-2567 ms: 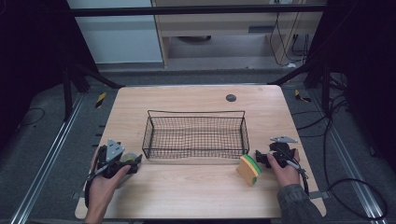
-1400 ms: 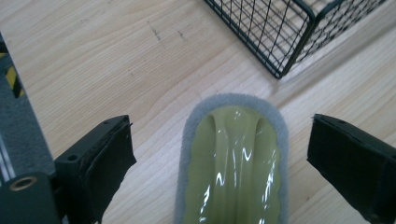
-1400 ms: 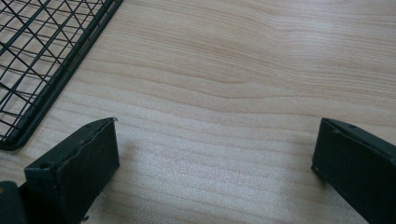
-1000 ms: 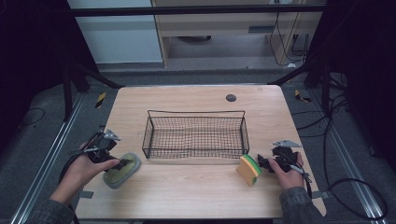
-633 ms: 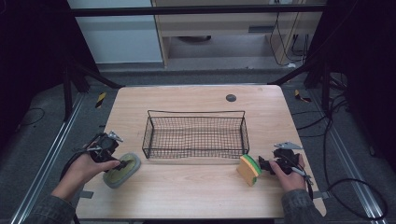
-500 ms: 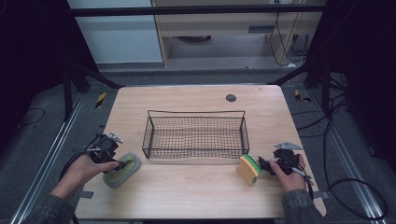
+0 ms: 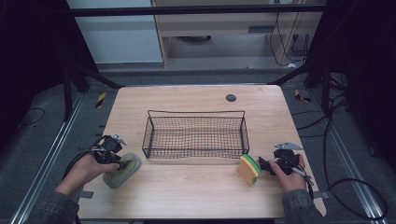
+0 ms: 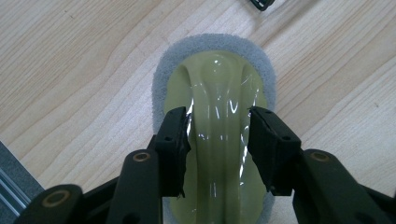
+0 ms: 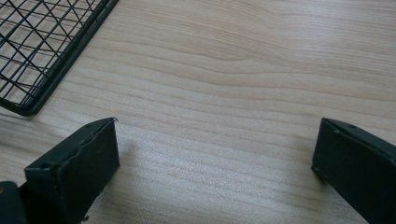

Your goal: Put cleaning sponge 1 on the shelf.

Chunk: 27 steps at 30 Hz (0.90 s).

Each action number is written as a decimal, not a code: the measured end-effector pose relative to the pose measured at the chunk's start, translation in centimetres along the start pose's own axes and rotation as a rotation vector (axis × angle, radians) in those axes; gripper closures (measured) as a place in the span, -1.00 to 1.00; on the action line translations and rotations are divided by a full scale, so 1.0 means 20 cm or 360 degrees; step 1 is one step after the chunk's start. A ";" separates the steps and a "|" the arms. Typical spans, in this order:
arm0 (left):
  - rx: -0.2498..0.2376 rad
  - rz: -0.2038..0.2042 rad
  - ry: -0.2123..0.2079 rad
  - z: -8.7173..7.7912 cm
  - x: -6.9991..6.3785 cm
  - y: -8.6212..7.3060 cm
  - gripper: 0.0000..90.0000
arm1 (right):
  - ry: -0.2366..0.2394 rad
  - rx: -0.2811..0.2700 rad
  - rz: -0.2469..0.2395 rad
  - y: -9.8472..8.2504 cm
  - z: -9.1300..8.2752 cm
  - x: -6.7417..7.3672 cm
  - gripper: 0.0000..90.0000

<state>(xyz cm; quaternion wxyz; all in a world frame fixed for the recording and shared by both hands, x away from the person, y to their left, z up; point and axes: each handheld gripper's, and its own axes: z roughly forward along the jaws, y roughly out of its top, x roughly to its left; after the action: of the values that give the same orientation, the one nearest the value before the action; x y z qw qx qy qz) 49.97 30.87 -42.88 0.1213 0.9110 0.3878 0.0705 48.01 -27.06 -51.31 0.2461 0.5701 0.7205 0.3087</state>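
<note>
At the table's eight o'clock, the left gripper (image 8: pixel 219 135) has just been closing on the scrubber's (image 8: pixel 215 93) handle. The right gripper (image 9: pixel 215 168) gapes empty. Squeeze centred before lifting.

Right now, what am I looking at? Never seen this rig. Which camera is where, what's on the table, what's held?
No robot: a person holds hand-worked tongs in each hand. The high view looks down on the table from the person's side. The other two cameras ride on the tongs and look along their black jaws. On the table are a wire basket, a grey-padded scrubber at the left and a yellow-green sponge at the right. The left tongs have just been closing, and their pads meet the scrubber's green handle on both sides. The right tongs stand wide open over bare wood, holding nothing.
</note>
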 end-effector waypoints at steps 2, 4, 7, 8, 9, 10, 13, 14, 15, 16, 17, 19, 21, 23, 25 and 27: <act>0.0009 0.0009 -0.0002 0.00 0.00 0.00 0.33 | 0.0000 0.0000 0.0001 0.00 0.00 0.00 -0.99; 0.0008 0.0002 -0.0004 0.00 0.00 -0.01 0.33 | 0.0000 0.0001 0.0000 0.00 0.00 0.00 -0.98; 0.0000 0.0001 -0.0007 0.00 0.01 -0.01 0.36 | -0.0001 0.0001 0.0000 0.00 0.00 0.00 -0.98; 0.0004 0.0001 -0.0008 0.00 0.01 -0.01 0.37 | 0.0000 0.0000 0.0000 0.00 0.00 0.00 -0.98; 0.0008 0.0000 -0.0017 0.01 0.01 -0.01 0.38 | -0.0001 0.0000 0.0000 0.00 0.00 0.00 -0.98; 0.0015 0.0013 -0.0024 0.01 0.01 -0.01 0.43 | -0.0001 0.0001 -0.0003 0.00 0.00 0.00 -0.98; 0.0022 0.0016 -0.0034 0.01 0.01 -0.02 0.52 | 0.0000 0.0000 0.0000 0.00 0.00 0.00 -0.98; 0.0022 0.0022 -0.0035 0.01 0.02 -0.02 0.54 | -0.0001 0.0000 -0.0001 0.00 0.00 0.00 -0.98; 0.0023 0.0025 -0.0034 0.01 0.01 -0.02 0.55 | -0.0001 0.0001 -0.0001 0.00 0.00 0.00 -0.98; 0.0021 0.0022 -0.0035 0.01 0.01 -0.02 0.56 | 0.0000 0.0000 0.0000 0.00 0.00 0.00 -0.98; 0.0022 0.0026 -0.0033 0.01 0.01 -0.02 0.56 | 0.0000 0.0000 0.0000 0.00 0.00 0.00 -0.98; 0.0015 0.0034 -0.0024 0.00 0.01 -0.03 0.57 | -0.0002 0.0000 -0.0002 0.00 0.00 0.00 -0.98; -0.0006 0.0048 -0.0011 -0.01 0.01 -0.03 0.57 | 0.0000 0.0000 0.0000 0.00 0.00 0.00 -0.98; -0.0030 0.0058 0.0000 -0.04 0.01 -0.04 0.57 | 0.0001 0.0004 0.0004 0.00 0.00 0.00 -0.98; -0.0041 0.0086 0.0017 -0.06 0.00 -0.05 0.57 | 0.0001 0.0004 0.0004 0.00 0.00 0.00 -0.98; -0.0057 0.0115 0.0032 -0.10 -0.01 -0.06 0.57 | 0.0001 0.0004 0.0003 0.00 0.00 0.00 -0.98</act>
<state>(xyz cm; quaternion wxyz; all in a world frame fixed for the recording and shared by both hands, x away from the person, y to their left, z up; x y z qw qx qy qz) 48.63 31.85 -41.33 0.1310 0.9213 0.3546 0.0908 47.98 -27.05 -51.30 0.2448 0.5710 0.7204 0.3084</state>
